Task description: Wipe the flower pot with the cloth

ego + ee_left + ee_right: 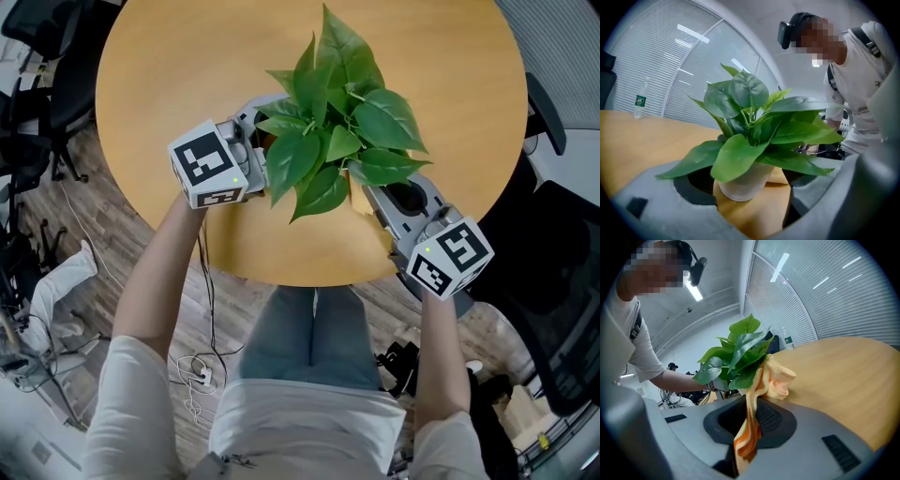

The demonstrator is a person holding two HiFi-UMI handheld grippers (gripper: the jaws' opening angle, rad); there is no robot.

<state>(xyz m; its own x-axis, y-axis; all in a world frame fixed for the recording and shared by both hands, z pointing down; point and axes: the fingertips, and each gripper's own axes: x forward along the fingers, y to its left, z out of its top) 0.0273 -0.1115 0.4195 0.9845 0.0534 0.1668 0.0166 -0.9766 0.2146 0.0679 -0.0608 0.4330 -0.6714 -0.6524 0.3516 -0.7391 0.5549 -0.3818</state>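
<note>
A leafy green plant (328, 122) stands in a pale flower pot (740, 180) on the round wooden table (187, 56). In the head view the leaves hide the pot. My left gripper (251, 141) reaches in from the left. Its jaws stand wide around the pot, the pads close against the pot's sides (750, 187). My right gripper (380, 192) comes from the right and is shut on an orange cloth (776, 378). A strip of the cloth runs back between its jaws (749, 416). The bunched end lies against the pot under the leaves, and a bit of cloth (780, 176) shows behind the pot.
A water bottle (641, 104) stands at the table's far side. Dark office chairs (37, 56) stand to the left and another chair (553, 244) to the right. Cables (197, 375) lie on the wooden floor near the person's legs.
</note>
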